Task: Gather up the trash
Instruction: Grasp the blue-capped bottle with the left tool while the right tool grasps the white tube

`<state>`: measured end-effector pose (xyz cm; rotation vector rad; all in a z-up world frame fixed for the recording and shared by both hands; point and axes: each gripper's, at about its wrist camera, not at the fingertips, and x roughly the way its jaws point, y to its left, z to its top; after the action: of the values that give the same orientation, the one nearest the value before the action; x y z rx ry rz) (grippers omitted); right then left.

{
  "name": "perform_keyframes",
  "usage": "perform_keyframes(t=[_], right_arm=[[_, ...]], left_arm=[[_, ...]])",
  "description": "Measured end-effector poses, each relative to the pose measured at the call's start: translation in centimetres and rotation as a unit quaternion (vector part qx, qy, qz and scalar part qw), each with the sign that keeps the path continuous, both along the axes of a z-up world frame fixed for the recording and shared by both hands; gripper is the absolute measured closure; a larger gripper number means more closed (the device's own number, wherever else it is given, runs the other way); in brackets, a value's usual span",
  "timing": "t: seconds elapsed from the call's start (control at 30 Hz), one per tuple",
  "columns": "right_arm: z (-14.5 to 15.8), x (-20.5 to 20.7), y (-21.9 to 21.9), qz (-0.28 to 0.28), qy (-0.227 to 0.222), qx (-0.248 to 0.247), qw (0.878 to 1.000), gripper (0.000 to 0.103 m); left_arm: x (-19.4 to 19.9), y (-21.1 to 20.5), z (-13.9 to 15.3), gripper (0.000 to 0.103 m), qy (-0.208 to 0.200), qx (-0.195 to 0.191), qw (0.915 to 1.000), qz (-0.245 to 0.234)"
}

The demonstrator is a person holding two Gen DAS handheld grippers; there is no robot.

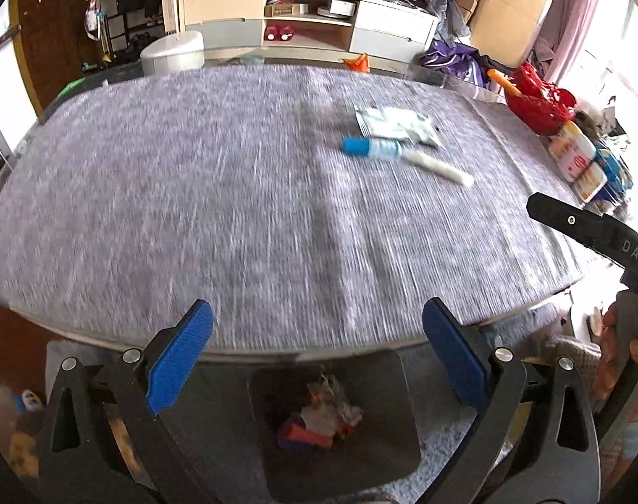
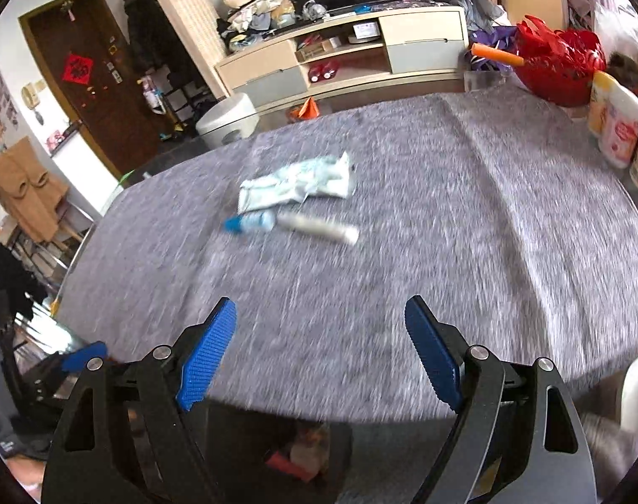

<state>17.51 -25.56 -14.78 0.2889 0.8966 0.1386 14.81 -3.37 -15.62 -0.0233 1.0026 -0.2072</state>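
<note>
Both the left gripper (image 1: 319, 357) and right gripper (image 2: 321, 353) are held apart, empty, near the table (image 1: 192, 210); a wrapper (image 2: 297, 180) is seen farther off.

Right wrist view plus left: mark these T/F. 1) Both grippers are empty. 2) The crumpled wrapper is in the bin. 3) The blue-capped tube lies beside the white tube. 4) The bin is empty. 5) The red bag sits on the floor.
1) True: left gripper and right gripper are open, nothing between.
2) False: the crumpled wrapper lies on the grey tablecloth.
3) True: blue-capped tube, white tube.
4) False: the bin holds trash.
5) False: the red bag sits on the table's far corner.
</note>
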Motion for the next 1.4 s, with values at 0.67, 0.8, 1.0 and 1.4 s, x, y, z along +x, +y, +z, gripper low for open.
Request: perform_keyframes(t=[0.67, 0.8, 1.0, 1.4], right_arm=[[-4.5, 9.1, 3.2, 0.086, 0.016, -0.07, 0.994, 0.046], [-4.6, 9.0, 3.4, 0.087, 0.011, -0.086, 0.992, 0.072], [-4.5, 8.2, 2.2, 0.09, 0.022, -0.059, 0.994, 0.088], [-2.9, 7.2, 0.3, 0.074, 0.013, 0.004, 0.997, 0.088]], left_arm=[[8.9, -1.6, -2.0, 0.008, 0.022, 0.005, 0.9997, -0.012], [10.3, -2.1, -2.4, 0.008, 0.026, 0.004, 0.9996, -0.014], [12.4, -3.7, -2.5, 0.008, 0.023, -0.001, 0.9994, -0.025], [15.5, -8.0, -3.9, 0.021, 0.013, 0.009, 0.9982, -0.057]])
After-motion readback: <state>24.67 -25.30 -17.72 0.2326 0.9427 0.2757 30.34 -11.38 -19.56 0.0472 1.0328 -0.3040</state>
